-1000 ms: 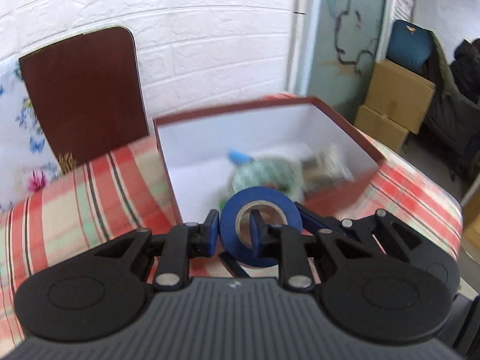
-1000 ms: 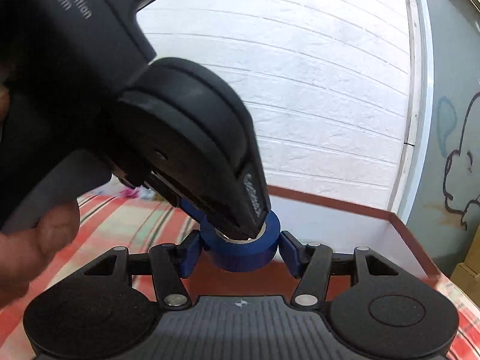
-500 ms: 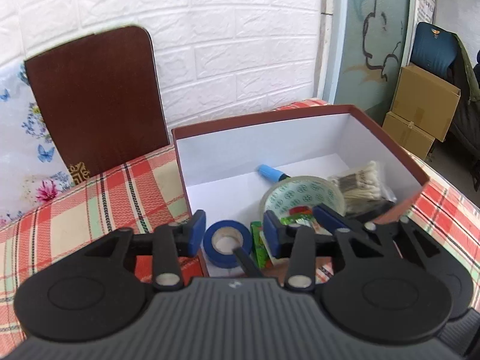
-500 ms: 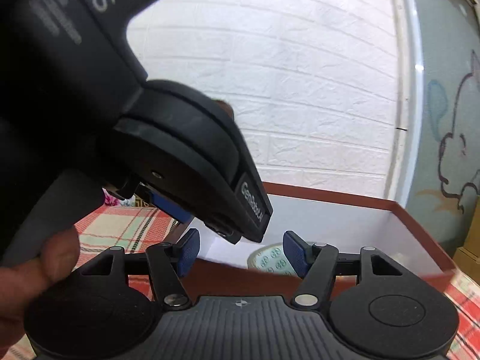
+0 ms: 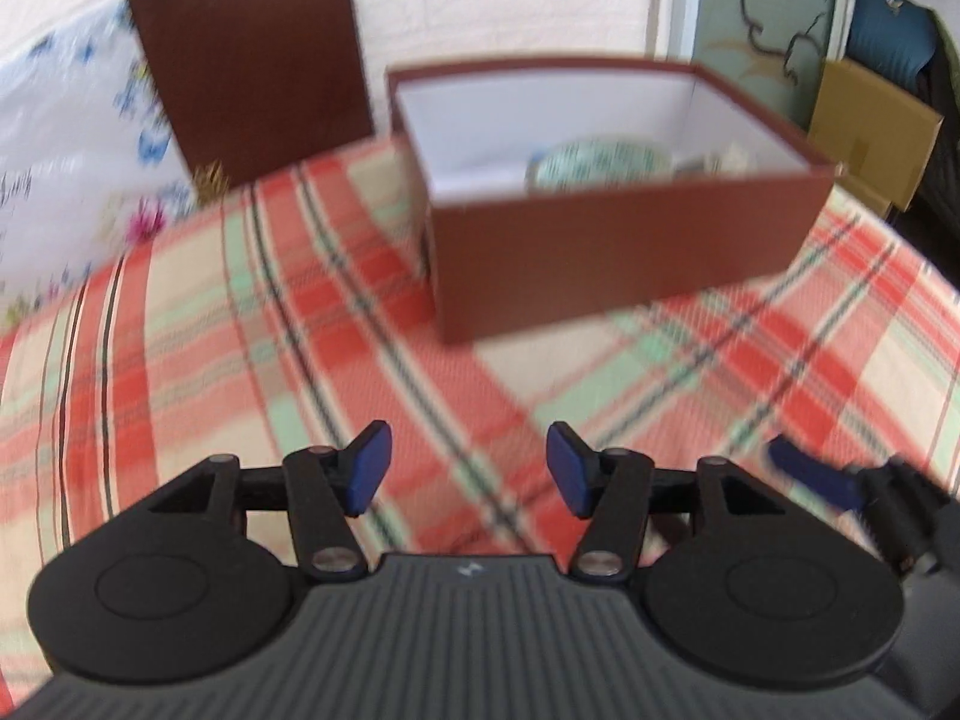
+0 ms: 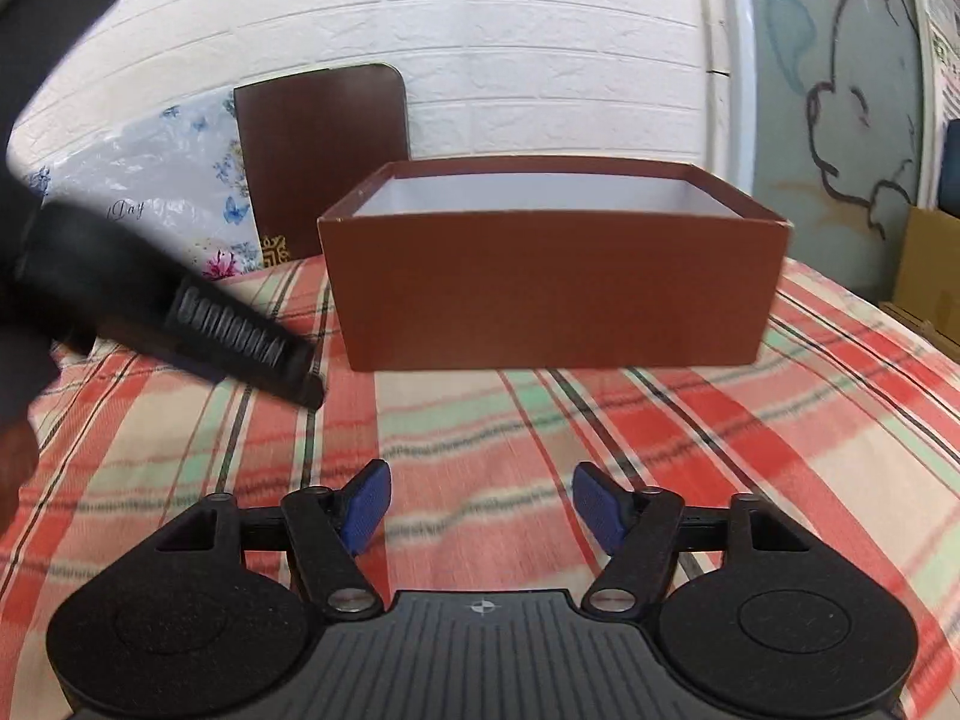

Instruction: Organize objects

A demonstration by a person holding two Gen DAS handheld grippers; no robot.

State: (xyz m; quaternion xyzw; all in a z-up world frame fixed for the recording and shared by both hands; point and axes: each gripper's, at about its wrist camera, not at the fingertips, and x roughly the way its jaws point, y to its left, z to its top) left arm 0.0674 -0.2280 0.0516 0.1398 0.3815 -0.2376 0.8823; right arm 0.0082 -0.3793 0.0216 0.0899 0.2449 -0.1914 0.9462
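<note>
A brown open box point(image 5: 606, 252) with a white inside stands on the plaid tablecloth; it also shows in the right wrist view point(image 6: 552, 288). Inside it I see a pale green patterned tape roll point(image 5: 594, 165) and part of another item; the blue tape roll is hidden behind the box wall. My left gripper point(image 5: 468, 477) is open and empty, low over the cloth in front of the box. My right gripper point(image 6: 480, 507) is open and empty, also in front of the box. The left gripper's body point(image 6: 168, 306) shows at the left of the right wrist view.
The brown box lid point(image 5: 246, 60) leans on the white brick wall behind the table, also seen in the right wrist view point(image 6: 324, 156). A floral plastic bag point(image 5: 54, 132) lies at the far left. Cardboard boxes point(image 5: 870, 126) stand off the table at the right.
The blue tape roll was let go into the box. Both grippers opened, then pulled back and down, away from the box to low over the cloth.
</note>
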